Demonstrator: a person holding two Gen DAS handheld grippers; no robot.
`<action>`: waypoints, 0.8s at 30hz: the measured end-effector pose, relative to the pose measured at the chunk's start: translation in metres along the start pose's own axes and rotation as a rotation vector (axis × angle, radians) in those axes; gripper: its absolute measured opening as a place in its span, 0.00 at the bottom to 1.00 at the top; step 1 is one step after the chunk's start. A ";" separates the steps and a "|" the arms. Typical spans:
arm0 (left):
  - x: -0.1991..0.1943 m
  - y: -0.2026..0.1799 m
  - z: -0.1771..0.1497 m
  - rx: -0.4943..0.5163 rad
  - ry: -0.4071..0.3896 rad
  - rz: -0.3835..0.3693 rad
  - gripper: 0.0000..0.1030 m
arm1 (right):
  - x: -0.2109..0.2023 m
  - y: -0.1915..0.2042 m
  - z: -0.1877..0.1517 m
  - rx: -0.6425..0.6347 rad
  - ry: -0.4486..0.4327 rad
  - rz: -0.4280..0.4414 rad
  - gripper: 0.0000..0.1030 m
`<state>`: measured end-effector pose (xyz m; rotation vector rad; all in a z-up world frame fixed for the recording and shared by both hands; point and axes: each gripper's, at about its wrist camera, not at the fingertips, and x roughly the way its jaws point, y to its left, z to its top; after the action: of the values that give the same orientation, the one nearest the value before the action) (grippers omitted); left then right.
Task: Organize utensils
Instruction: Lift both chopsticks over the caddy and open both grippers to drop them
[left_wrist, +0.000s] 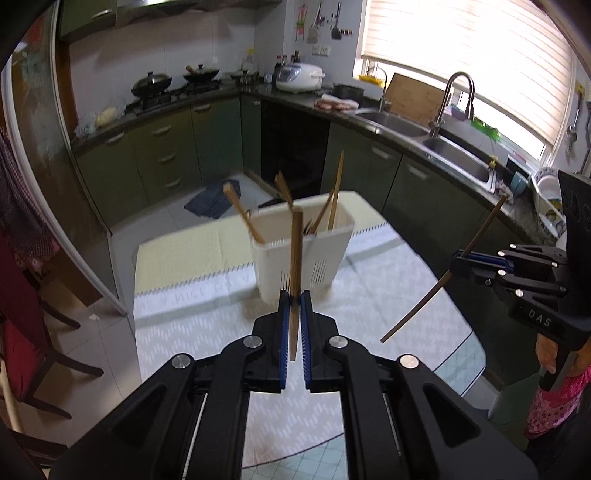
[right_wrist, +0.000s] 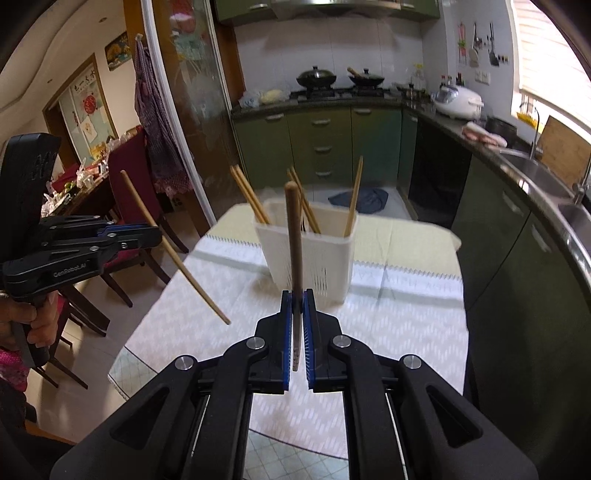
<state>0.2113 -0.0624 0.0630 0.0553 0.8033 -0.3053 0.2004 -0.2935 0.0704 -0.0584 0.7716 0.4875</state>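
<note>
A white slotted utensil holder (left_wrist: 325, 243) (right_wrist: 325, 254) stands on the cloth-covered table (left_wrist: 391, 295) (right_wrist: 399, 325) with several wooden chopsticks (left_wrist: 337, 184) (right_wrist: 354, 199) leaning in it. My left gripper (left_wrist: 294, 295) (right_wrist: 157, 233) is shut on one wooden chopstick (left_wrist: 296, 247) (right_wrist: 177, 258), held above the table just short of the holder. My right gripper (right_wrist: 297, 295) (left_wrist: 461, 263) is shut on a second chopstick (right_wrist: 294, 236) (left_wrist: 417, 306), also in the air beside the holder. A hand (right_wrist: 40, 325) grips the left tool's handle.
Green kitchen cabinets and a dark counter with a sink (left_wrist: 458, 162) and tap run along the right and back. Dark chairs with red cushions (right_wrist: 129, 206) stand left of the table. A blue cloth (left_wrist: 214, 199) lies on the tiled floor beyond the table.
</note>
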 end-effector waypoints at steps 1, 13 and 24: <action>-0.003 -0.001 0.006 0.000 -0.010 -0.002 0.06 | -0.003 -0.001 0.005 -0.001 -0.009 0.001 0.07; -0.033 -0.011 0.098 0.014 -0.247 0.027 0.06 | -0.037 -0.018 0.099 0.043 -0.205 -0.015 0.07; 0.062 0.006 0.111 -0.041 -0.178 0.042 0.06 | 0.054 -0.043 0.132 0.072 -0.176 -0.066 0.07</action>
<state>0.3314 -0.0906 0.0958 0.0069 0.6310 -0.2500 0.3389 -0.2802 0.1229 0.0259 0.6122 0.3963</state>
